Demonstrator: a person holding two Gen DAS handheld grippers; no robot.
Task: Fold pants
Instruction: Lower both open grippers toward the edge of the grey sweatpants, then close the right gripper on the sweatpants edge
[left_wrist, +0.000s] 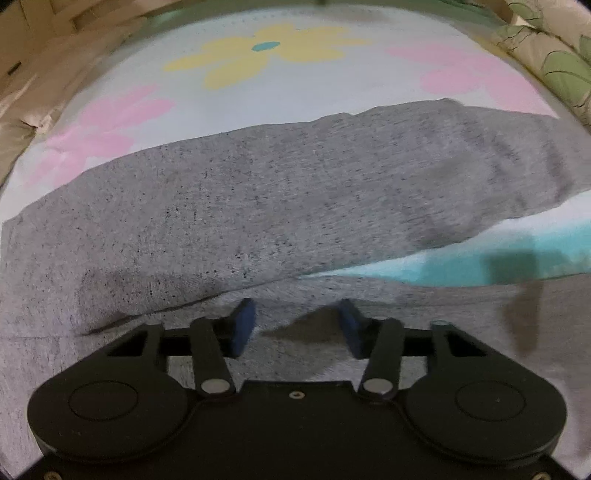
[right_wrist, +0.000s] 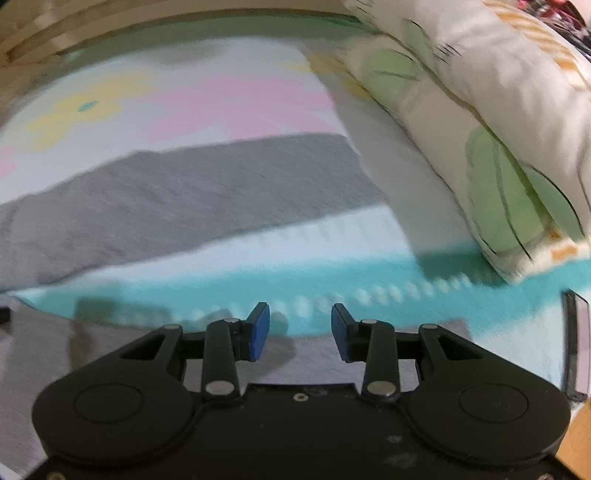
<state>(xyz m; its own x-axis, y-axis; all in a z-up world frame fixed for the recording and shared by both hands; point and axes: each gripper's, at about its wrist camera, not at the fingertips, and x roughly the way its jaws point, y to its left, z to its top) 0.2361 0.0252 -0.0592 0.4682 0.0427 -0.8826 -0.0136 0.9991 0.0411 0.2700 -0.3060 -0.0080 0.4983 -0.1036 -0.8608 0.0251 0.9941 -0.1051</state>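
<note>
1. Pants (left_wrist: 258, 192) of grey heathered knit are spread flat on a bed whose sheet (left_wrist: 236, 99) is printed with pink and yellow flowers; one leg is seen running across the middle of both views, while a second grey stretch lies nearer, under the fingers of both tools; a turquoise band of sheet shows between the two stretches.
2. Left hand-held gripper (left_wrist: 297, 325) is held over the nearer grey stretch, close to a crease where one layer overlaps another; its blue pads (left_wrist: 244, 325) stand apart and nothing is pinched between them.
3. Right hand-held gripper (right_wrist: 300, 330) is likewise parted and empty; it is poised above the far edge of the nearer grey stretch, with turquoise sheet just beyond its tips; this view is blurred, so finer detail cannot be told.
4. Fabric is judged soft, light and limp; no shape is likely to be kept when it is lifted, and sagging between two hold points is to be expected; slipping from the pads seems unlikely, since the knit looks matte.
5. Holds are best taken at an edge or hem, both layers pinched together; a pinch in mid-panel is judged likely to bunch the cloth.
6. Leaf-patterned pillow (right_wrist: 491, 155) lies at the right, well apart from the pants.
</note>
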